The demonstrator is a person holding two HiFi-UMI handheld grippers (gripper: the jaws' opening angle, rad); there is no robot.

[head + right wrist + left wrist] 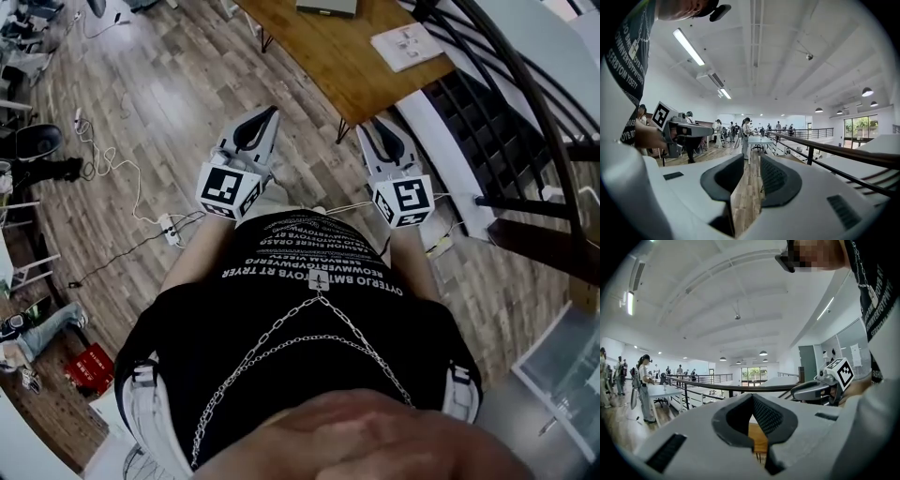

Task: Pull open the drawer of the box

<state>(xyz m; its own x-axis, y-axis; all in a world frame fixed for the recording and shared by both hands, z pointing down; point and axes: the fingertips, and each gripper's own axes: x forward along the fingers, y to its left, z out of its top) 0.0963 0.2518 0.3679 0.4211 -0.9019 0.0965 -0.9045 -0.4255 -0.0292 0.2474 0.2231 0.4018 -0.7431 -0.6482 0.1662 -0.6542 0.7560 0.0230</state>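
No box with a drawer can be made out in any view. In the head view I hold both grippers level in front of my chest, pointing toward a wooden table [328, 66]. My left gripper [272, 112] has its fingertips meeting with nothing between them, as the left gripper view [752, 395] also shows. My right gripper [378, 125] stands beside it with a narrow gap between its jaws; in the right gripper view [752, 157] only the floor shows through that gap. Each gripper appears in the other's view, the right one [794, 391] and the left one [710, 131].
A white flat item [405, 45] and a grey one [326, 6] lie on the table. A black stair railing [506, 103] runs at the right. Cables and a power strip [172, 228] lie on the wood floor at the left. People [644, 385] stand far off.
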